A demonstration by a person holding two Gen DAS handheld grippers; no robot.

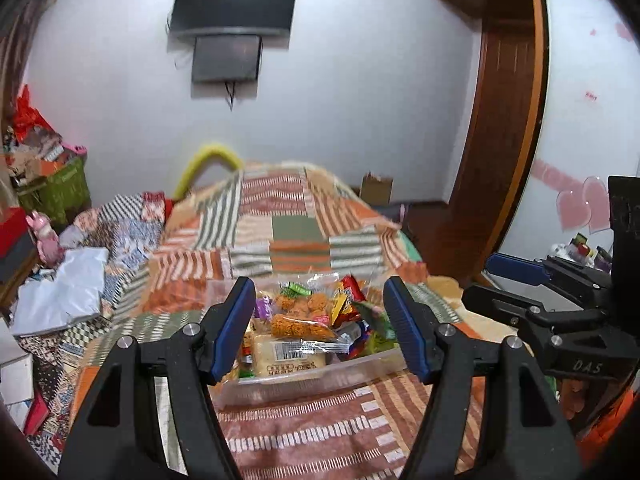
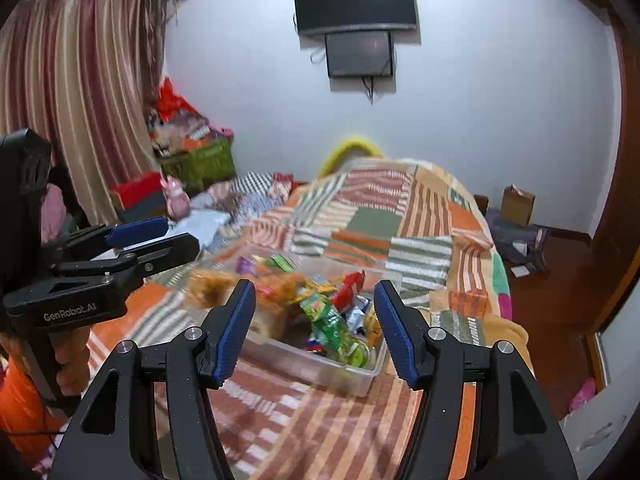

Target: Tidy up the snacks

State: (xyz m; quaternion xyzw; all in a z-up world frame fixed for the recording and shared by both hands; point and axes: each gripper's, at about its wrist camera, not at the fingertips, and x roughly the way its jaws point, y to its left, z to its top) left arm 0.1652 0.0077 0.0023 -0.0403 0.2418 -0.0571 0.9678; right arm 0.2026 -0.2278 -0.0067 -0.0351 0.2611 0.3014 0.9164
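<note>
Snacks sit heaped in a clear plastic bin on the patchwork bedspread, gathered there for tidiness, I judge. The left gripper and right gripper hover above, jaws apart and empty, apparently clear of the load.

Seen past the right gripper, blue-padded jaws apart with nothing between them: a clear plastic bin heaped with snack packets, resting on a patchwork bedspread. At left, the left gripper, gripped by a hand. Beyond, a wall-mounted television, striped curtains, a cluttered green basket.
</note>
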